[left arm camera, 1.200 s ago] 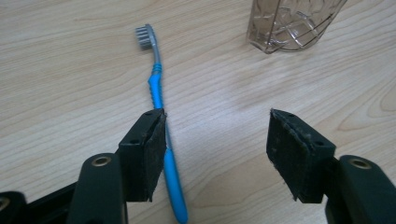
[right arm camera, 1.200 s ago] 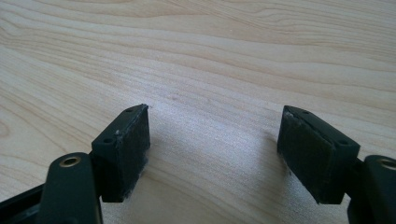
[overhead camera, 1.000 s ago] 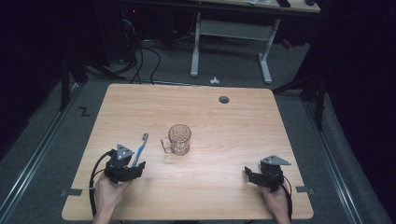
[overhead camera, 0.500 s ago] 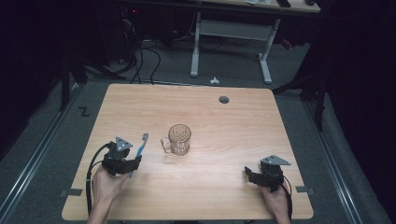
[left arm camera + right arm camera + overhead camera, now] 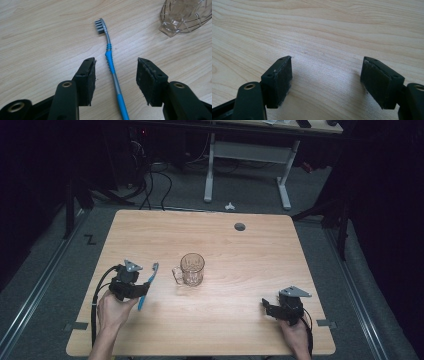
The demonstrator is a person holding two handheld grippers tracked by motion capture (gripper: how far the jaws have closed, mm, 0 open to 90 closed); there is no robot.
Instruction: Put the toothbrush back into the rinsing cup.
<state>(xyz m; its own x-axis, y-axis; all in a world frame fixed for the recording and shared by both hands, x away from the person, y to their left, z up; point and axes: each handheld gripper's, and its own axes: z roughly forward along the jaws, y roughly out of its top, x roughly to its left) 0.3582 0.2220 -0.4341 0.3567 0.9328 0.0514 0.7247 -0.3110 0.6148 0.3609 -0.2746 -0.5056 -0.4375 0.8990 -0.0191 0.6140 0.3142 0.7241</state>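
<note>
Between the left gripper's closing, not yet touching jaws lies the toothbrush.
Its thin handle may roll aside; right gripper gapes, holding nothing.

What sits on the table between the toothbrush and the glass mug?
Nothing: bare wood separates the toothbrush from the glass mug, as the high view shows; the left gripper view agrees.

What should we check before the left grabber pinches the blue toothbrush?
1. Toothbrush lies flat on the table: ok.
2. Its handle sits between the left gripper jaws: ok.
3. Pads touching the handle: not ok; the jaws have been closing, with gaps left on both sides.
4. Glass mug apart from the brush: ok.
5. Right gripper open, nothing between its jaws: ok.
</note>
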